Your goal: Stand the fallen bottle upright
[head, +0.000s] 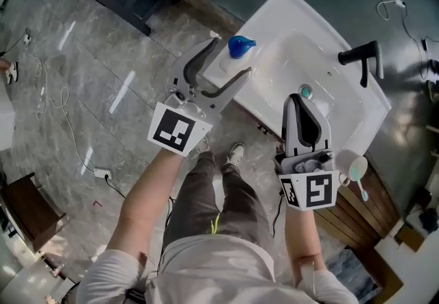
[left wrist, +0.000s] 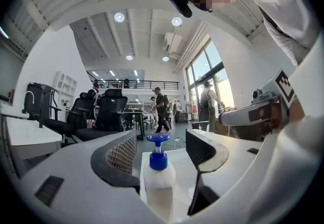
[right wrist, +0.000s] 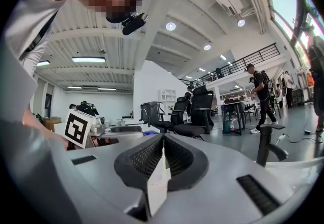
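White sink rim (head: 274,11): pump bottle (left wrist: 158,182) stands upright between the wide-open left tongs (head: 230,57); right tongs (right wrist: 162,139) pinched together, empty. Brushing it with a jaw could topple it.

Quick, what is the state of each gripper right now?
Left gripper: open, upright bottle standing between its fingers.
Right gripper: closed, apparently empty.

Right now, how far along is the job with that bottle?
Done, it seems: the white plastic pump bottle with a blue top stands upright on the white sink edge. In hand: nothing; the left tool sits open around it, jaws apart, and the right tool is shut. Left: only backing away.
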